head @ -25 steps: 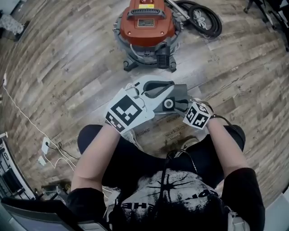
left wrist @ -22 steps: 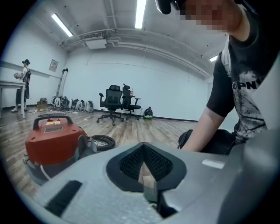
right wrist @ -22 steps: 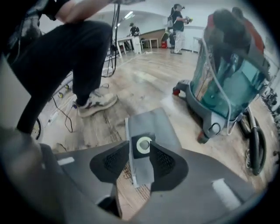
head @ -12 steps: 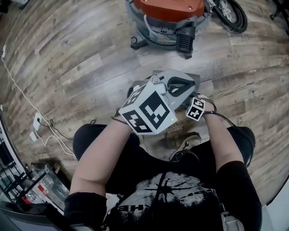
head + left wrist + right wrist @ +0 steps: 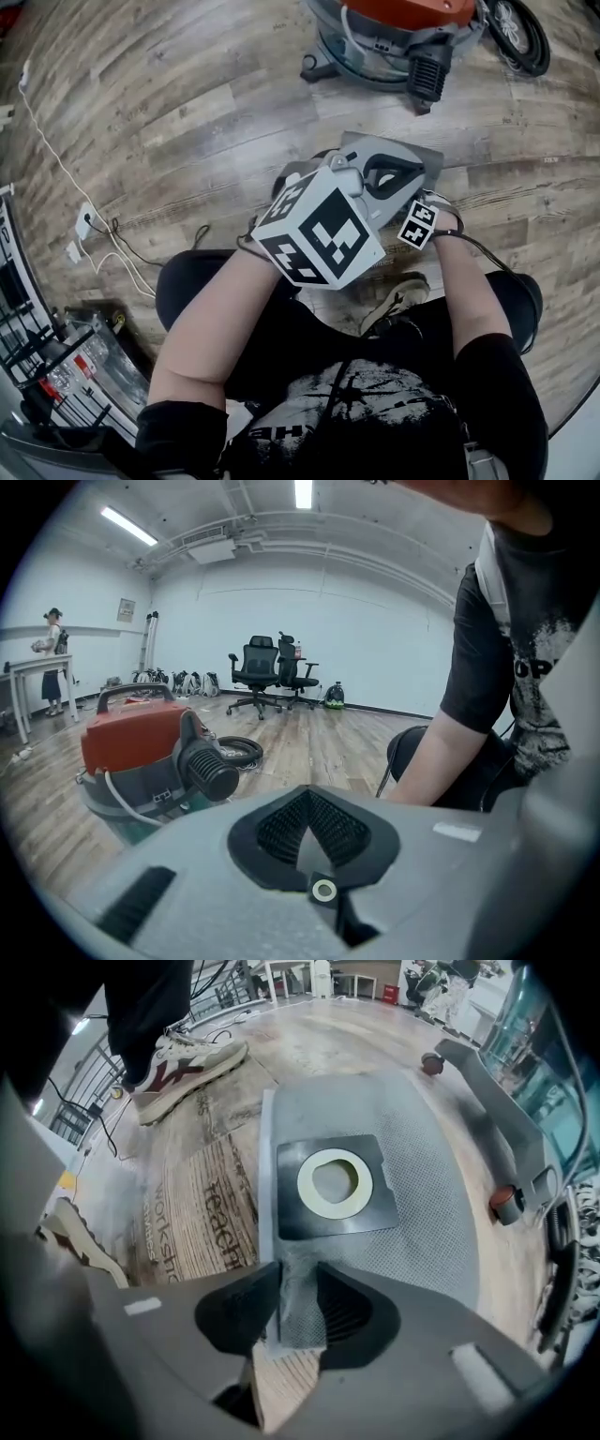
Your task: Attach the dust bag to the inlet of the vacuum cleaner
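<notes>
Wooden floor (image 5: 187, 112) is bearing the flat dust bag (image 5: 436, 1208); right tool (image 5: 298, 1302), jaws just closing, is pinching its edge; left tool (image 5: 309, 827) is hovering pressed together.

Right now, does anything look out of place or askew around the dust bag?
Only one thing: the bag edge is puckered where the right gripper, whose jaws have just been closing, pinches it. Otherwise it lies flat on the floor, collar up.

Dust bag (image 5: 431, 1213) on floor (image 5: 187, 122), nr vac (image 5: 394, 42)
</notes>
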Tool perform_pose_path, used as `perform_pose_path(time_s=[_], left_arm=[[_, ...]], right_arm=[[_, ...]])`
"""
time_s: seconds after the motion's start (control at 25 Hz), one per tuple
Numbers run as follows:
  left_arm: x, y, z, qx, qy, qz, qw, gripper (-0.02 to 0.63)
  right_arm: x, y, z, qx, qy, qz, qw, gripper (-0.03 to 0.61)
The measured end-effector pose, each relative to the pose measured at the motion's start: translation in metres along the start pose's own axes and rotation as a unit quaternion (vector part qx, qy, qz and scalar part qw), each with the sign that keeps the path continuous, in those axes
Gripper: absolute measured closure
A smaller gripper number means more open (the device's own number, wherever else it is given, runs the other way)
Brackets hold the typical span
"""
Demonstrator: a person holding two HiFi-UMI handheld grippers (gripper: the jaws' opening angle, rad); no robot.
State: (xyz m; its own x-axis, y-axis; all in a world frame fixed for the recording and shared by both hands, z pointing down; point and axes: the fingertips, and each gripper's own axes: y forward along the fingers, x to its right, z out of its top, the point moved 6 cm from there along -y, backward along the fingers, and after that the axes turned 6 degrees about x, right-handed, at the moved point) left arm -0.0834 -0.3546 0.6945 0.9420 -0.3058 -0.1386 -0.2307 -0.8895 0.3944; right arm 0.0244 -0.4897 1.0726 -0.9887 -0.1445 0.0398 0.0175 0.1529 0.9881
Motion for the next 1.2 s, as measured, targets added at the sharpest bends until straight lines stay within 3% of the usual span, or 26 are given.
perform_pose_path(time_s=[0.08,0.24,0.68,0.76,0.92,1.08,1.2], left_arm=[[0.001,-0.003,0.000,0.011,-0.018,0.003,0.9998,0.617],[0.008,-0.010,0.000,0.015,-0.017,0.010,0.9997,0.617],[0.019,-0.005,-0.012,-0.031,0.009,0.025,0.9992,0.617],[0.021,-0.001,-0.017,-0.047,0.014,0.026,0.9984,0.617],[0.022,0.005,-0.033,-0.098,0.020,0.029,0.9945,0.550],[0.027,0.011,-0.061,-0.192,0.064,0.026,0.9790,0.482],[0.030,0.015,-0.082,-0.238,0.081,0.020,0.9676,0.463]], right_arm=[[-0.003,0.000,-0.002,0.003,-0.001,-0.003,1.000,0.511],[-0.002,-0.003,0.000,-0.001,-0.010,-0.002,1.000,0.549],[0.045,-0.100,0.030,0.062,-0.026,-0.017,0.998,0.560],[0.054,-0.119,0.032,0.072,-0.026,-0.022,0.997,0.561],[0.067,-0.152,0.044,0.092,-0.027,-0.021,0.995,0.561],[0.079,-0.188,0.053,0.120,-0.021,-0.006,0.993,0.561],[0.088,-0.219,0.058,0.148,-0.011,0.008,0.989,0.561]])
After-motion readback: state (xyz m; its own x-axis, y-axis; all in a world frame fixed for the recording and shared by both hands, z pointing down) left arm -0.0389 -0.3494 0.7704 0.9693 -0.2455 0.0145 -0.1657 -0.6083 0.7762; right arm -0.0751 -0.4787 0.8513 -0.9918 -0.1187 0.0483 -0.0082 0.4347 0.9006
